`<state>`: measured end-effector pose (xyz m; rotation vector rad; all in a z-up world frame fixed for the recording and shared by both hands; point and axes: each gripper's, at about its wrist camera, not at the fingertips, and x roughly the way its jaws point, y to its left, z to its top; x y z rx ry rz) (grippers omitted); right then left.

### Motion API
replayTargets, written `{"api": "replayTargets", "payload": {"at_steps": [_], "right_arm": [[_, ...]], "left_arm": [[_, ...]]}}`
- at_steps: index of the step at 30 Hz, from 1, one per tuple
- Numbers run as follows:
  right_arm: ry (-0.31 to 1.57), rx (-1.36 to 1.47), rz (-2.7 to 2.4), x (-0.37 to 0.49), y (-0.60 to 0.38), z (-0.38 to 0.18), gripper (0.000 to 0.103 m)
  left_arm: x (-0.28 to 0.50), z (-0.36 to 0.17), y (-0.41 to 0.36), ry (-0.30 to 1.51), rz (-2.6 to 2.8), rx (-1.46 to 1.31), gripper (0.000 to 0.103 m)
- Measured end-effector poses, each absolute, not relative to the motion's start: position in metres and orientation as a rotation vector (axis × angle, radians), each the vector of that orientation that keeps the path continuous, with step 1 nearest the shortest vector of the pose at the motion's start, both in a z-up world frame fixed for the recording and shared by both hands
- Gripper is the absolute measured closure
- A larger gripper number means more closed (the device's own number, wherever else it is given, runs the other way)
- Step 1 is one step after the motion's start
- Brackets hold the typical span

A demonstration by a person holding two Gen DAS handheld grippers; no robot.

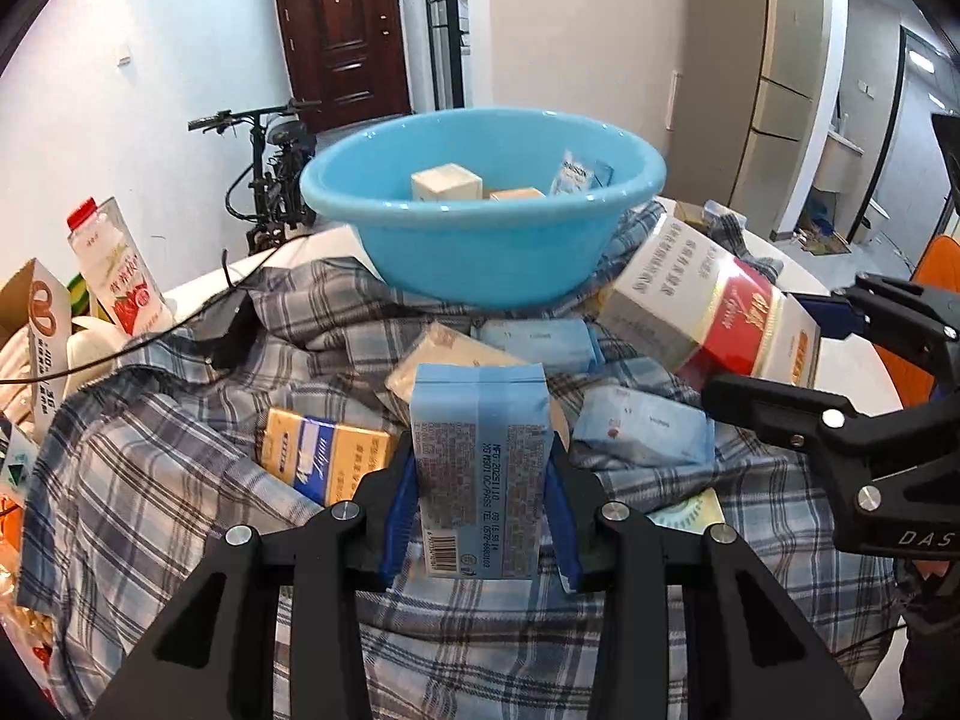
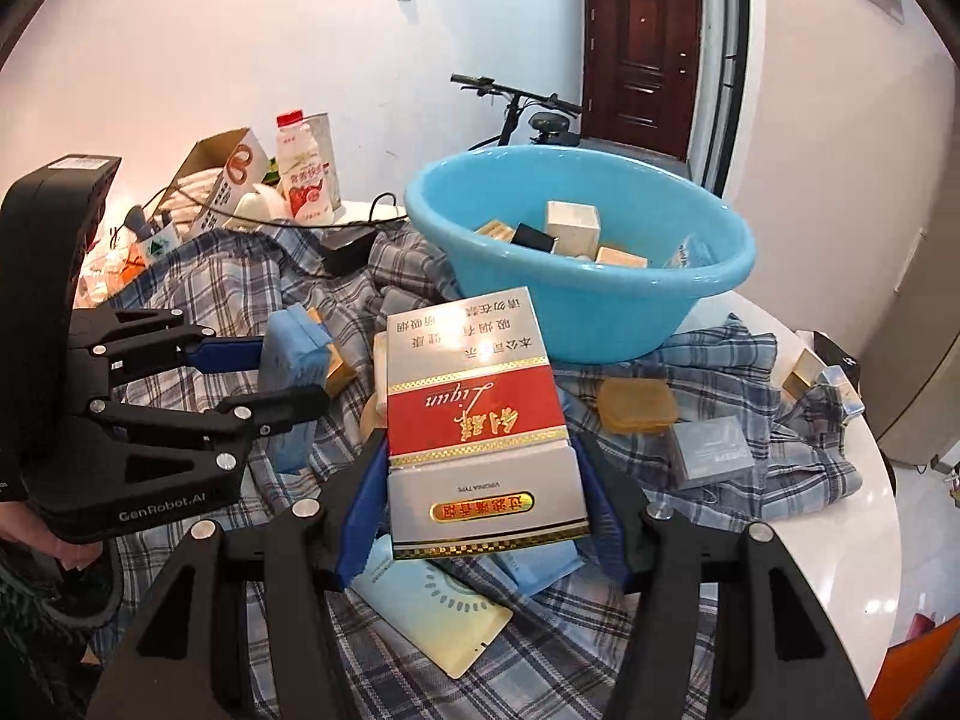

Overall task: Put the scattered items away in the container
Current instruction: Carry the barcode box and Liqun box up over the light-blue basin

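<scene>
A light blue basin stands on a plaid cloth and holds a few small boxes. My left gripper is shut on a blue tissue pack, held upright above the cloth; it also shows in the right wrist view. My right gripper is shut on a red and silver carton, held above the cloth in front of the basin; the carton shows at the right of the left wrist view. More blue packs, a yellow box and a tan pack lie on the cloth.
The plaid cloth covers a white round table. A milk carton, an open cardboard box and a black adapter sit at the left. An amber case and a clear box lie at the right. A bicycle stands behind.
</scene>
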<state>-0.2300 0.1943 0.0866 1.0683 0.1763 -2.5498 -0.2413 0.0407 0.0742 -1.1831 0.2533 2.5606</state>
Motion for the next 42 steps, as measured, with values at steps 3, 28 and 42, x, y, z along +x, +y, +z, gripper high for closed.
{"api": "replayTargets", "payload": {"at_steps": [3, 28, 42], "right_arm": [[0.151, 1.065, -2.557, -0.232, 0.200, 0.090, 0.045], [0.000, 0.939, -2.729, -0.320, 0.225, 0.173, 0.045], [-0.240, 0.897, -2.861, -0.378, 0.255, 0.169, 0.045]], "left_arm": [[-0.244, 0.078, 0.042, 0.249, 2.556, -1.186, 0.062], [-0.302, 0.175, 0.074, 0.280, 2.646, -0.933, 0.062], [-0.412, 0.158, 0.097, 0.235, 2.681, -1.029, 0.062]]}}
